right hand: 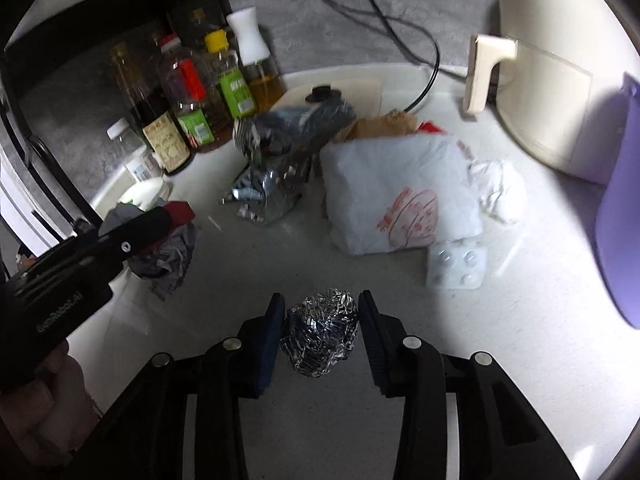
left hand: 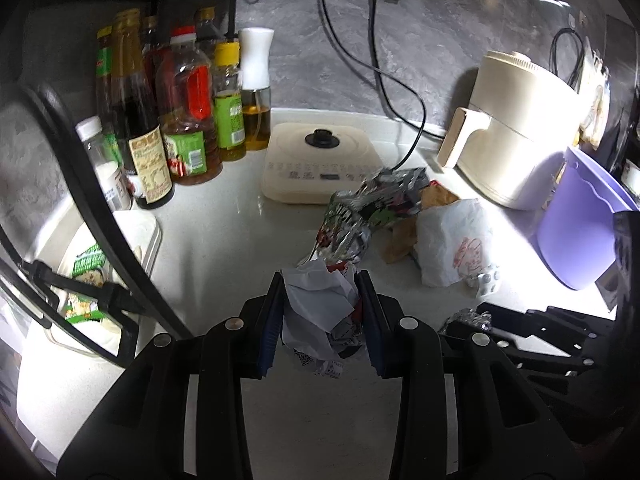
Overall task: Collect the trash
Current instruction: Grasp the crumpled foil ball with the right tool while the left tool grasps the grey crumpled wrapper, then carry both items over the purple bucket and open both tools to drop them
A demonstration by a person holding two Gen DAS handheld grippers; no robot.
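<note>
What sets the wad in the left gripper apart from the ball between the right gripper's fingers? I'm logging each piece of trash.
The crumpled paper is white with print and loosely folded; the foil ball is silver, shiny and packed tight. The paper bulges past the left gripper above and below; the foil ball is smaller, fitting between the right gripper fingers. Both are crumpled trash gripped over the white counter.

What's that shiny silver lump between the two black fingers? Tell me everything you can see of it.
It is a crumpled foil ball, silver and creased all over, looking like kitchen aluminium foil scrunched into a rough lump. It sits between the blue-padded fingers of the right gripper, over the pale countertop. The left pad seems to touch it; a thin gap shows on the right. From the other camera, only a small part of it peeks out.
</note>
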